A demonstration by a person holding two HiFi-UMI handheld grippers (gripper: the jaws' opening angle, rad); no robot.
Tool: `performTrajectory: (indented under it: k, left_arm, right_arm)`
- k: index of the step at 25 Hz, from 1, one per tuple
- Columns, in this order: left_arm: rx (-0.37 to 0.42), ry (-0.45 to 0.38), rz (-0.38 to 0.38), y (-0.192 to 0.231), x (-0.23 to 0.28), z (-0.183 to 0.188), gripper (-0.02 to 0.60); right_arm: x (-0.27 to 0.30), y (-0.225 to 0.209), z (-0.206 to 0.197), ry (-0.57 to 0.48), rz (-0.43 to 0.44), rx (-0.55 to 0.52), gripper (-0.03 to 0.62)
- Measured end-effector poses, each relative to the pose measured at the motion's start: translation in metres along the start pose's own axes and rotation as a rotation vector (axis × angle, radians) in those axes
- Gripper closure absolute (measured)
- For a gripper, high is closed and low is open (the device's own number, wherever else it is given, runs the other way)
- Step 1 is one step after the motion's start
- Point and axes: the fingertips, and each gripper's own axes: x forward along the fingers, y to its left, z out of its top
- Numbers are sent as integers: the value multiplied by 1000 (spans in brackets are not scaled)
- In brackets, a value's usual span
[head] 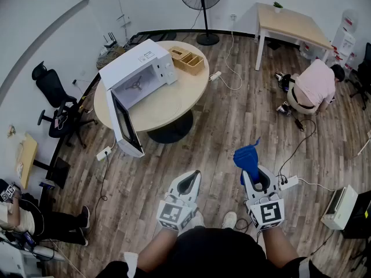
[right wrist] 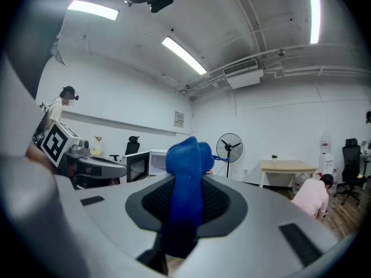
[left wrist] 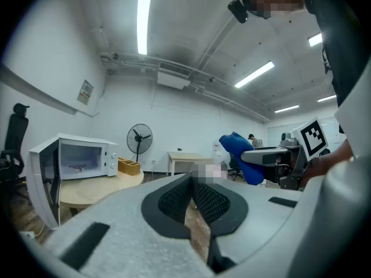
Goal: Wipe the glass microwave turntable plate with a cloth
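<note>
Close to your body, your right hand-held gripper (head: 258,179) pinches the blue cloth (head: 247,157), likely carried ready for wiping. Your left hand-held gripper (head: 190,182) is pressed together on nothing. Well ahead, the microwave (head: 139,68) stands with its door open on the round bench (head: 174,103); the glass plate cannot be made out inside.
</note>
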Motion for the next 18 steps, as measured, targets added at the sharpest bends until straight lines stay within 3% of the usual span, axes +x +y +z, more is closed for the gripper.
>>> performTrajectory:
  k: [18]
  left_arm:
    - [-5, 1, -31, 68, -34, -3, 575]
  right_arm:
    - [35, 49, 22, -64, -49, 26, 496]
